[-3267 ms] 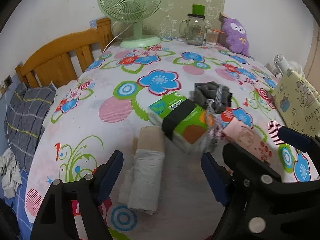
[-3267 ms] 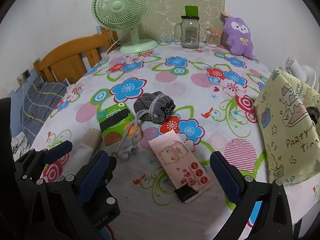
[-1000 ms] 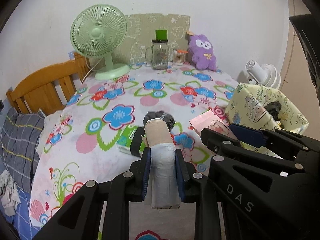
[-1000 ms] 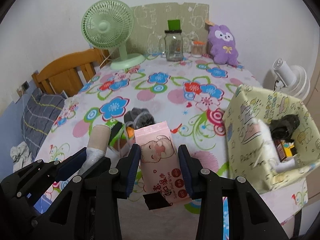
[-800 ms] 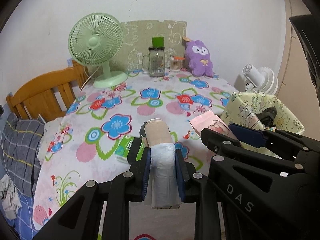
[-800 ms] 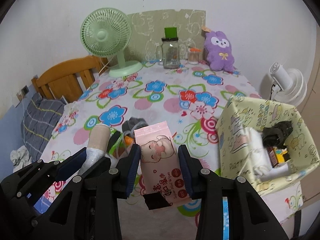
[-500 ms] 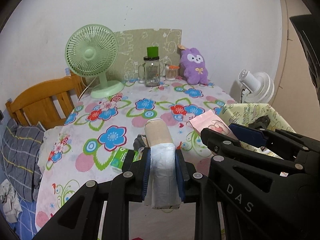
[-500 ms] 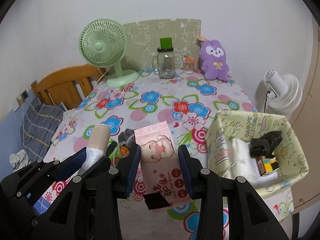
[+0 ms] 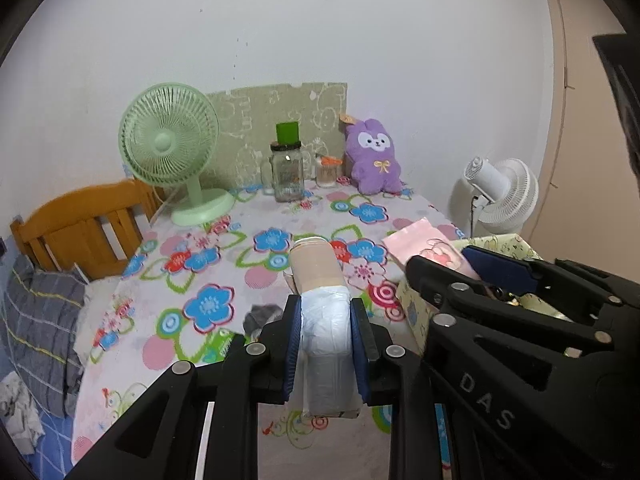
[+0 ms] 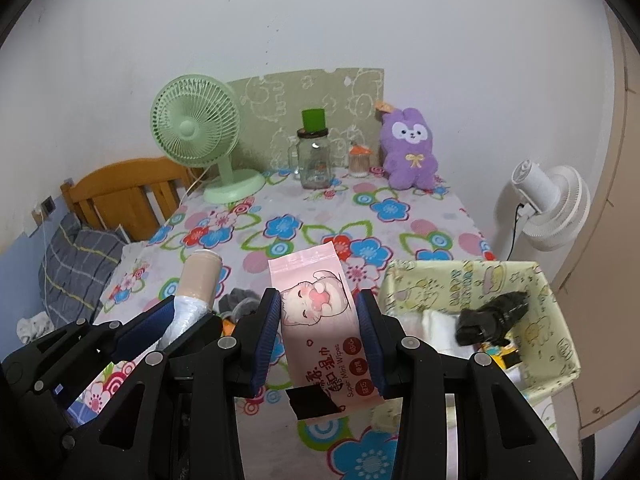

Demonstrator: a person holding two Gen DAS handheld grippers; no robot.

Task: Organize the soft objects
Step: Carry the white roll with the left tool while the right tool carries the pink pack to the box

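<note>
Left claw: the left claw [image 9: 325, 338] is squeezed tight on a soft roll [image 9: 320, 304], white at the near end and tan at the far end. The roll is up in the air, pointing toward 12 o'clock.

Right claw: the right claw [image 10: 318, 334] is partly closed, with both blue pads pressing a pink pack of wipes [image 10: 320, 320]. The pack has a baby face on it and is also off the tabletop.

Yellow box: a soft yellow box [image 10: 560, 320] sits at about 3 o'clock from the right claw, at the tabletop's edge. It already has a white folded thing, a black bundle and something small and yellow inside.

Done so far: some things look put away in the box, and two more are picked up.

Left to do: I think the roll and the wipes still need to go into the box. A grey pouch [image 9: 262, 316] and a green pack [image 9: 220, 344] still lie below, at about 10 o'clock from the left claw.

Tabletop: the tabletop [image 10: 280, 224] has a white cloth with big blue, red and pink flowers.

Far end: at 12 o'clock stand a green fan [image 10: 196, 132], a glass jar [image 10: 314, 160] with a green top, and a purple bunny toy [image 10: 408, 152].

Room: plain white wall, a wooden chair back [image 10: 120, 188] at 10 o'clock, and a white fan [image 10: 552, 204] at 2 o'clock.
</note>
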